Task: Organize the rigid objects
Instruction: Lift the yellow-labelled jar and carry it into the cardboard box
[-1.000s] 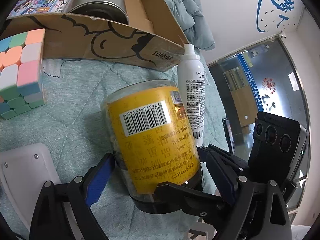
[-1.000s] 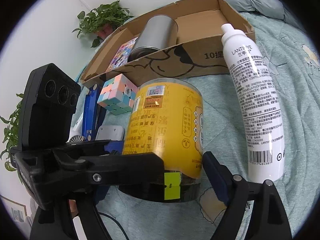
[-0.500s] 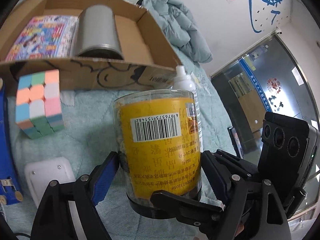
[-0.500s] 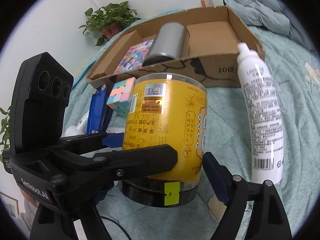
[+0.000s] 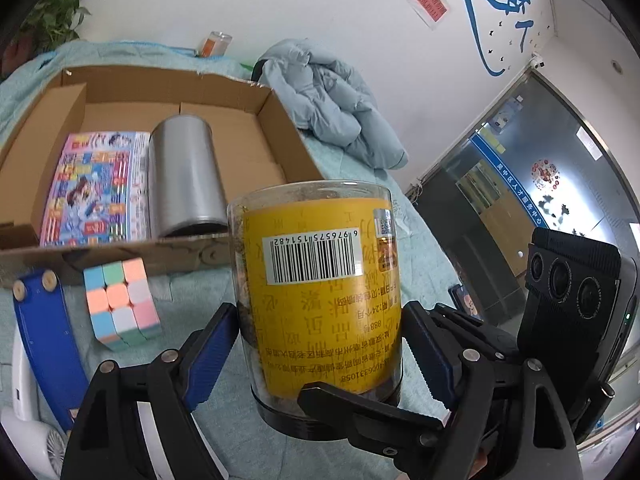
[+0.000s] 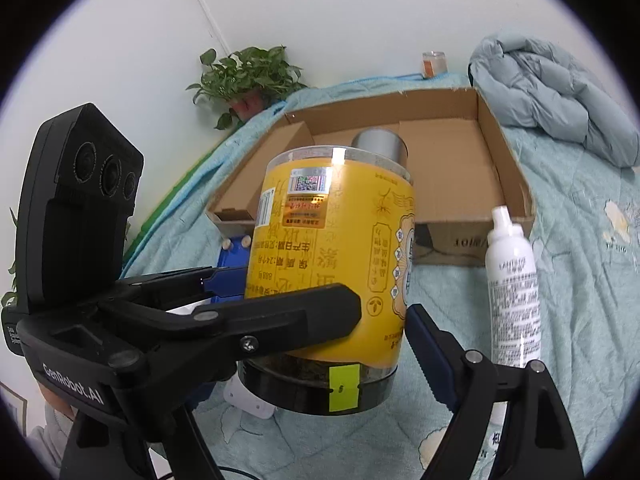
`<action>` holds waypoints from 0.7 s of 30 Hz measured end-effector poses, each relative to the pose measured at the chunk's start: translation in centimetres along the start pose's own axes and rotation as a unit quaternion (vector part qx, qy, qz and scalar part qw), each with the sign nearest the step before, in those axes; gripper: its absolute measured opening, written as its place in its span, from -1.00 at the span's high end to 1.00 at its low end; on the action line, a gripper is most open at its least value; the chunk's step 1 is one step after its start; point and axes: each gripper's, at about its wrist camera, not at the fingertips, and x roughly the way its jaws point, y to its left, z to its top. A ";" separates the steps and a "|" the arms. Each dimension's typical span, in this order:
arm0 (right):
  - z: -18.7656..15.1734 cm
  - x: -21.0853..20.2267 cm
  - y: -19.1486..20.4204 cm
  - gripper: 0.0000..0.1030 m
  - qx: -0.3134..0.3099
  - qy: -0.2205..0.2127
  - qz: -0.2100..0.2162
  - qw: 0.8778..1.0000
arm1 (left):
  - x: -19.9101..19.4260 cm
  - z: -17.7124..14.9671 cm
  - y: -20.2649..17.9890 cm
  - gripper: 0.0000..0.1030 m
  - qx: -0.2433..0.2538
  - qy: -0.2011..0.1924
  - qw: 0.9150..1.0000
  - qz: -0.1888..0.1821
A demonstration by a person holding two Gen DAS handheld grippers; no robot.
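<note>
A clear jar with a yellow label and black lid (image 5: 320,296) hangs upside down in the air, held from both sides. My left gripper (image 5: 320,344) is shut on its lower part; my right gripper (image 6: 328,320) is shut on the same jar (image 6: 332,264). The jar is lifted above the teal blanket, in front of an open cardboard box (image 5: 248,128) holding a silver tin (image 5: 182,180) and a colourful puzzle box (image 5: 92,188). The cardboard box (image 6: 500,152) and tin (image 6: 380,144) also show in the right wrist view.
A pastel cube (image 5: 120,304) and a blue flat tool (image 5: 44,340) lie left of the jar, with a white fan (image 5: 24,420) below. A white spray bottle (image 6: 514,288) lies right of the jar. A light blue jacket (image 6: 552,88) lies beyond the box.
Both grippers have lifted the jar up off the blanket; the box interior now shows from above and the spray bottle sits lower and farther away.
</note>
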 end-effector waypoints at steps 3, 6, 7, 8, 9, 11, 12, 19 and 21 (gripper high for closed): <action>0.9 -0.5 0.1 -0.62 -0.006 -0.009 0.002 1.000 | -0.5 1.0 -0.5 -0.58 0.006 -0.007 1.000 0.004; 1.9 -0.8 -0.1 -0.62 -0.010 -0.015 0.001 1.000 | -0.9 2.1 -1.1 -0.57 0.013 -0.013 1.000 0.004; 2.1 -0.9 0.0 -0.62 -0.012 -0.017 -0.001 1.000 | -0.4 2.9 -1.4 -0.57 0.017 -0.016 1.000 0.004; 2.3 -1.0 0.0 -0.62 -0.015 -0.019 -0.002 1.000 | -0.4 3.2 -1.6 -0.57 0.018 -0.017 1.000 0.004; 2.6 -1.1 -0.1 -0.62 -0.017 -0.021 -0.001 1.000 | -0.5 3.6 -1.6 -0.57 0.018 -0.019 1.000 0.005; 3.2 -1.1 -0.3 -0.62 -0.019 -0.021 0.001 1.000 | -0.6 4.2 -1.8 -0.57 0.019 -0.020 1.000 0.009; 3.5 -1.0 -0.4 -0.62 -0.020 -0.021 0.002 1.000 | -0.5 4.5 -1.8 -0.57 0.019 -0.021 1.000 0.010; 5.6 -0.9 -1.5 -0.62 -0.024 -0.025 0.006 0.999 | 0.7 7.6 -2.4 -0.57 0.024 -0.024 0.999 0.017; 6.5 -0.6 -2.1 -0.62 -0.022 -0.024 0.005 0.999 | 1.4 8.7 -2.3 -0.57 0.023 -0.021 0.999 0.016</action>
